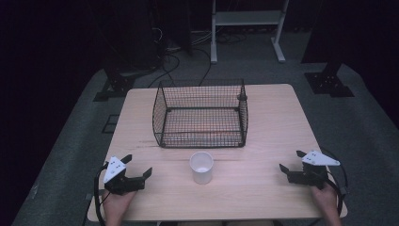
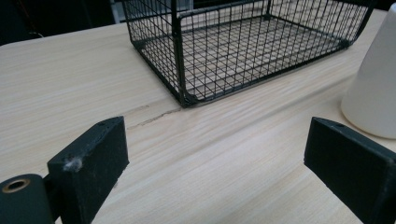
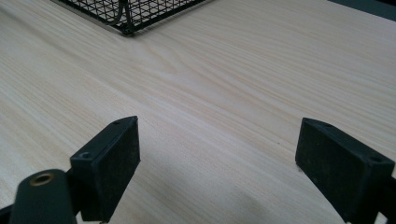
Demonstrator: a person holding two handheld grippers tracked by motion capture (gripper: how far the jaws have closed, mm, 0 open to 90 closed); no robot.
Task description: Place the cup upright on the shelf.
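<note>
We see black wire mesh basket mid light wooden desk | white paper cup toward near edge | left gripper, right gripper: fingers spread, empty, near corners

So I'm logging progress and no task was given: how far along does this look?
Nothing looks done: the wire basket is empty and the white cup stands upright on the table in front of it, apart from it. Nothing is in hand: the left gripper and right gripper are both open, either side of the cup. Any handling, perhaps of the cup, is still left.
</note>
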